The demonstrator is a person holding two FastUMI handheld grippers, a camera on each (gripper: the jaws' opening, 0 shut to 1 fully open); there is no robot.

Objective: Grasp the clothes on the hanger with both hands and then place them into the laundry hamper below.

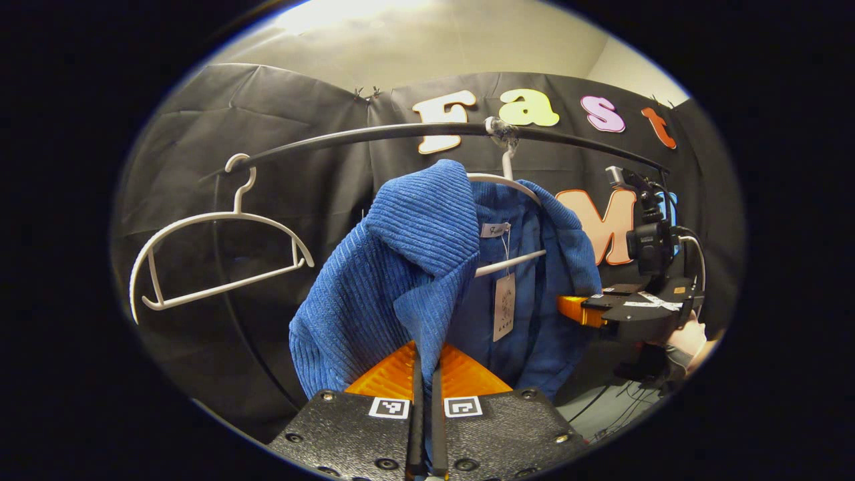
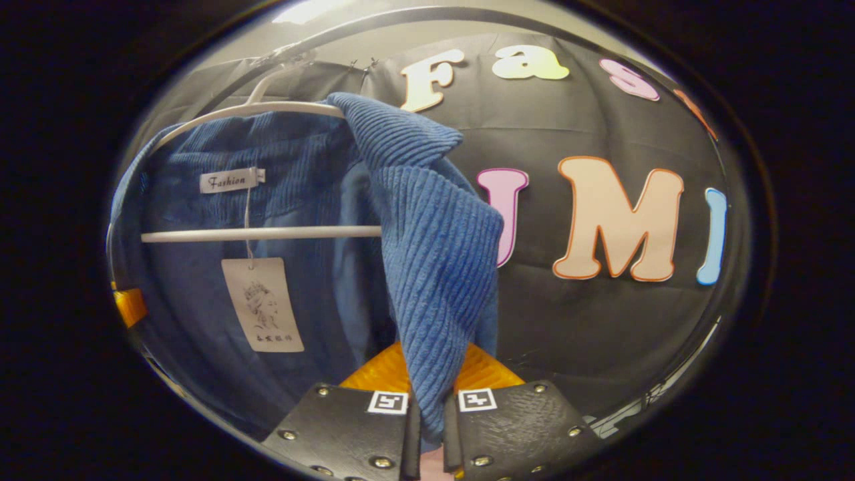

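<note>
While it hangs on a white hanger (image 1: pixel 505 180) from the dark rail (image 1: pixel 374 135), the blue ribbed garment (image 1: pixel 414 260) looks thick and corduroy-like, with a neck label and a paper swing tag (image 2: pixel 262 304) dangling inside. Its front edges are pulled forward. Left gripper (image 1: pixel 425 374) is pinched down on one fold, right gripper (image 2: pixel 431 394) is clamped on the other. An empty white hanger (image 1: pixel 214 257) hangs just beside it.

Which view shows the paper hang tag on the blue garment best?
The right gripper view: the hang tag hangs close, facing the camera, below the hanger bar. The left gripper view shows the tag smaller, farther off, on the blue garment.
</note>
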